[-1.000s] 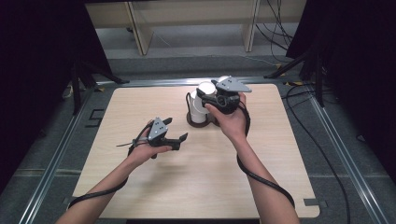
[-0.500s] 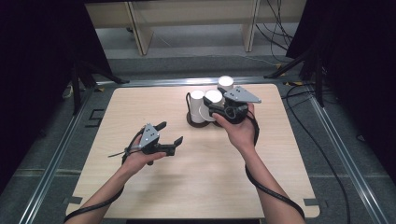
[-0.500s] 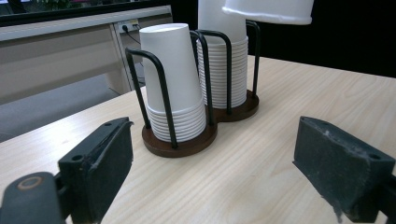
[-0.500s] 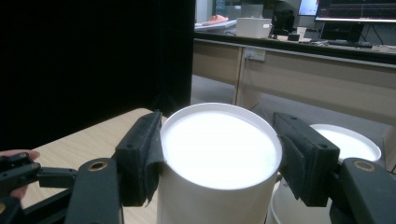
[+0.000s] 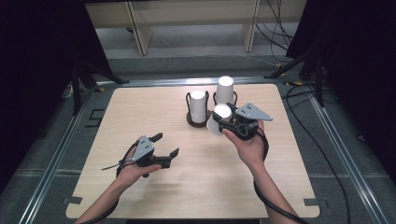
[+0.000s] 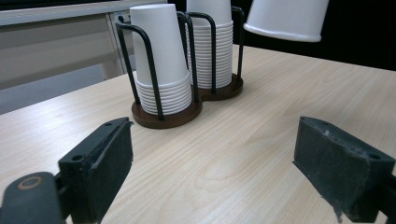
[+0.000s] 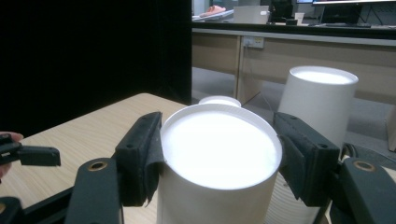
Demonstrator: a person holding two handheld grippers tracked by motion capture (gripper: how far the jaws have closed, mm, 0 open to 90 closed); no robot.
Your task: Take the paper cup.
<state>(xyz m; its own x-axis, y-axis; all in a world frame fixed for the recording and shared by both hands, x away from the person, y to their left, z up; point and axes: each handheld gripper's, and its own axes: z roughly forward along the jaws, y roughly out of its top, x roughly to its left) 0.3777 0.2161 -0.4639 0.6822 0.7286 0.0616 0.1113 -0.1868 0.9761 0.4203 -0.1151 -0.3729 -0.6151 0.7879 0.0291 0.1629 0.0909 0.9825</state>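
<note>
My right gripper point(image 5: 226, 123) is shut on a white paper cup point(image 5: 219, 118), held bottom-up and tilted above the table, just in front of the stacks. In the right gripper view the cup point(image 7: 219, 161) sits between both pads point(image 7: 140, 158). Two stacks of upturned white cups stand in black wire holders at the table's back middle, the left stack point(image 5: 198, 106) lower than the right stack point(image 5: 224, 90). My left gripper point(image 5: 165, 145) hovers open over the table's front left with nothing between its fingers point(image 6: 98, 163). From there I see the held cup point(image 6: 287, 18) at the top right.
The light wooden table point(image 5: 140, 196) has bare room in front and at both sides. A metal frame rail point(image 5: 336, 154) runs around it. Cables point(image 5: 299, 107) lie on the floor at the right, and a cable trails from each gripper.
My right gripper has drawn one cup off the left stack and carried it toward the near right. My left gripper has drifted a little nearer to the person, still open.
</note>
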